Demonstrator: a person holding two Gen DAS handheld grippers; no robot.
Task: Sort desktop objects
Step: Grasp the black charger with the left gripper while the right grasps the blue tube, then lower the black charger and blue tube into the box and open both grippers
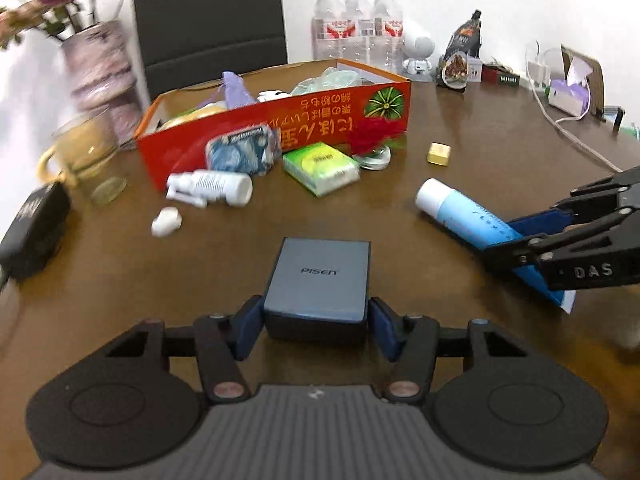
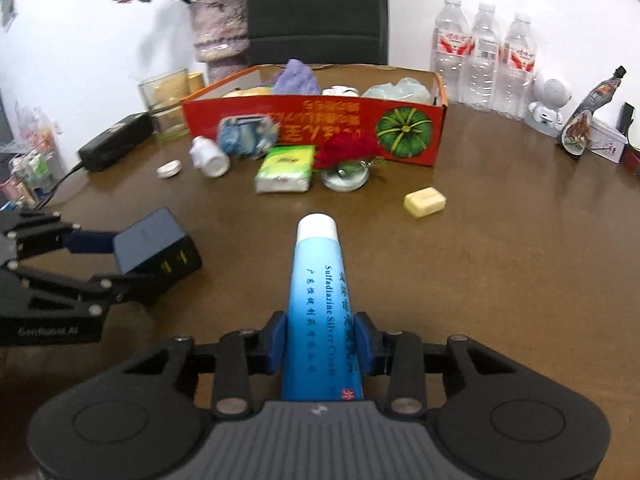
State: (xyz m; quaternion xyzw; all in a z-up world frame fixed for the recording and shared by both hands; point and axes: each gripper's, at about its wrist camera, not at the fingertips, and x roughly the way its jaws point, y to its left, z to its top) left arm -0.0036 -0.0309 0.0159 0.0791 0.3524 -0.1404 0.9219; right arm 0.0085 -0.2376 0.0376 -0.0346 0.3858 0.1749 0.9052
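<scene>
My left gripper (image 1: 316, 326) is shut on a grey charger block (image 1: 320, 280) marked PISEN, held above the brown table (image 1: 460, 184). In the right wrist view the same charger block (image 2: 154, 246) shows at the left in that left gripper (image 2: 120, 258). My right gripper (image 2: 322, 340) is shut on a blue cream tube (image 2: 320, 280) with a white cap, pointing toward the red cardboard box (image 2: 312, 124). The blue cream tube (image 1: 468, 220) and right gripper (image 1: 516, 240) also show at the right of the left wrist view. The red cardboard box (image 1: 280, 132) holds several items.
In front of the box lie a white spray bottle (image 1: 212, 188), a white cap (image 1: 166, 222), a blue packet (image 1: 240, 152), a green tissue pack (image 1: 322, 166), a red rose in a dish (image 1: 372, 140) and a yellow block (image 1: 439, 153). A glass mug (image 1: 86, 156), vase (image 1: 104, 72), black adapter (image 1: 34, 228), water bottles (image 2: 484, 60), chair (image 2: 316, 8).
</scene>
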